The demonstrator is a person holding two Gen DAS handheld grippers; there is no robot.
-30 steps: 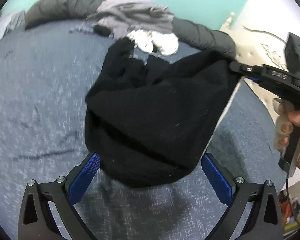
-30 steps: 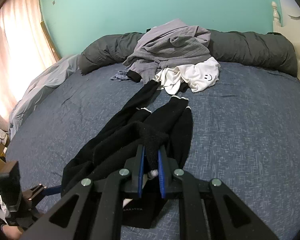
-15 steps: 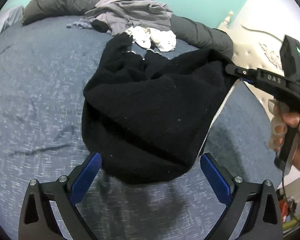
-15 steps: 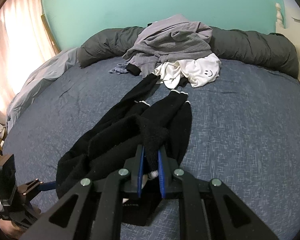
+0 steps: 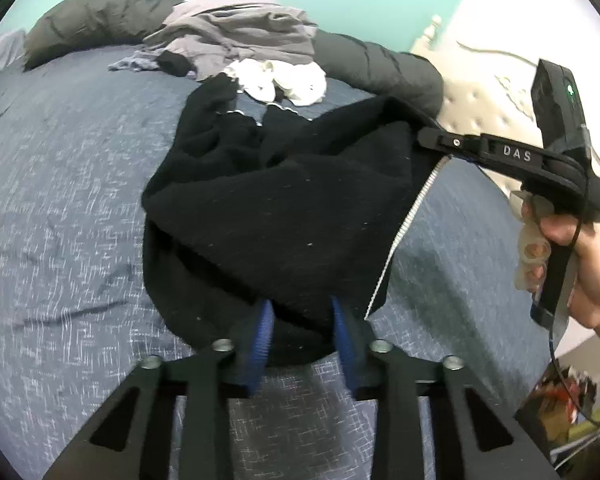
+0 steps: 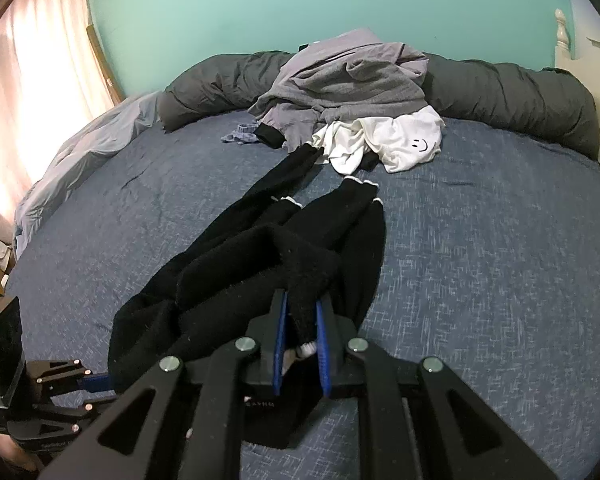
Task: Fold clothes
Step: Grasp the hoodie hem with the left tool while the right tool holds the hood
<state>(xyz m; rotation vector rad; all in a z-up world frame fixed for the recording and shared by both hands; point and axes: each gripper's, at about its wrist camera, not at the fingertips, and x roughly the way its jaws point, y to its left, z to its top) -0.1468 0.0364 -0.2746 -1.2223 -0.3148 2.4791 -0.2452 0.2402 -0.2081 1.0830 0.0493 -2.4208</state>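
A black fleece garment (image 5: pixel 280 208) with a white zipper edge (image 5: pixel 404 228) lies stretched down the blue bed (image 6: pixel 480 260), its sleeves reaching toward the far pile. My left gripper (image 5: pixel 302 320) is closing its jaws on the garment's near hem, and black fabric fills the gap between the blue pads. My right gripper (image 6: pixel 302 320) is shut on a bunched corner of the same garment (image 6: pixel 228 280) and lifts it slightly. In the left wrist view the right gripper (image 5: pixel 424 136) grips the garment's upper right corner. In the right wrist view the left gripper (image 6: pixel 100 380) sits at the garment's lower left edge.
A heap of grey clothes (image 6: pixel 348 80) and a white smiley shirt (image 6: pixel 400 140) lie at the far side against a rolled dark duvet (image 6: pixel 500 92). A cream headboard (image 5: pixel 480 108) stands to the right. A person's hand (image 5: pixel 580 272) holds the right gripper's handle.
My left gripper's jaws have swung in from wide open to close around the garment's near hem. The right gripper keeps its hold and has barely moved.
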